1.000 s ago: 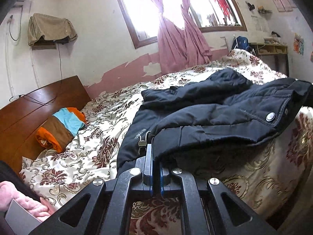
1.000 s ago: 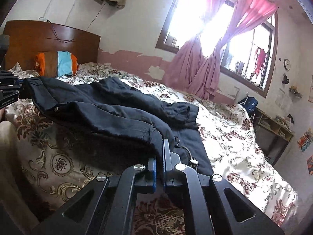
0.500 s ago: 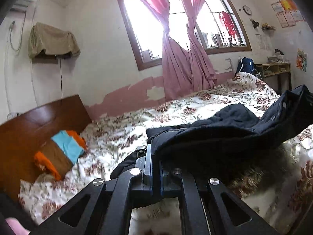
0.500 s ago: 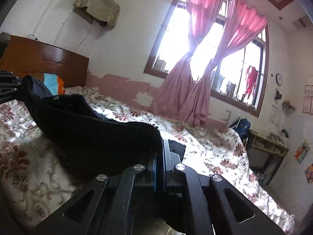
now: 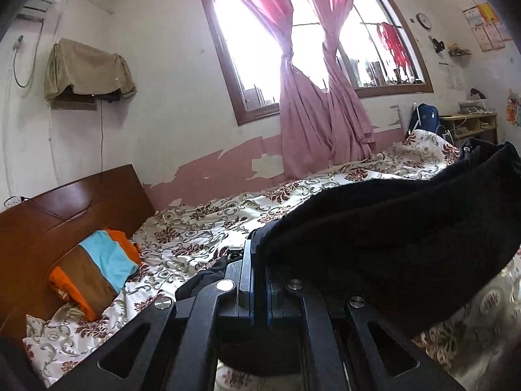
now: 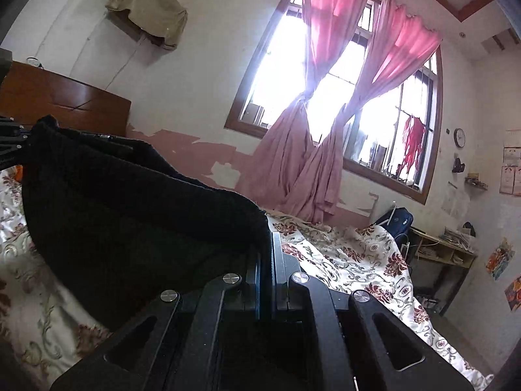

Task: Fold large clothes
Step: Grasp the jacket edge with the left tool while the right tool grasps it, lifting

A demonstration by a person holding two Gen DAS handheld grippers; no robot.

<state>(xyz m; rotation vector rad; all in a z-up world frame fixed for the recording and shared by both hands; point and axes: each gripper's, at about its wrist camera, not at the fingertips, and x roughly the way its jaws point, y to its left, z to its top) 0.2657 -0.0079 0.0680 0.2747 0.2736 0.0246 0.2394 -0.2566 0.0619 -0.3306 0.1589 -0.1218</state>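
Note:
A large black jacket [image 5: 384, 234] hangs lifted above the floral bedspread [image 5: 202, 228], stretched between both grippers. My left gripper [image 5: 257, 254] is shut on one edge of it, with the cloth sagging to the right. My right gripper [image 6: 268, 254] is shut on the other edge of the jacket [image 6: 130, 221], which sags to the left toward the left gripper [image 6: 9, 143], seen at the far left. A bit of the jacket still trails on the bed [image 5: 208, 277].
A wooden headboard [image 5: 65, 208] with an orange, brown and blue folded cloth [image 5: 94, 270] stands at the left. Pink curtains [image 5: 312, 97] hang at the window behind the bed. A desk with a blue backpack [image 6: 397, 221] stands at the far right.
Both grippers have risen and tilted upward, lifting the jacket's held edge off the bed. The jacket, lying spread on the bedspread a second ago, now hangs between them.

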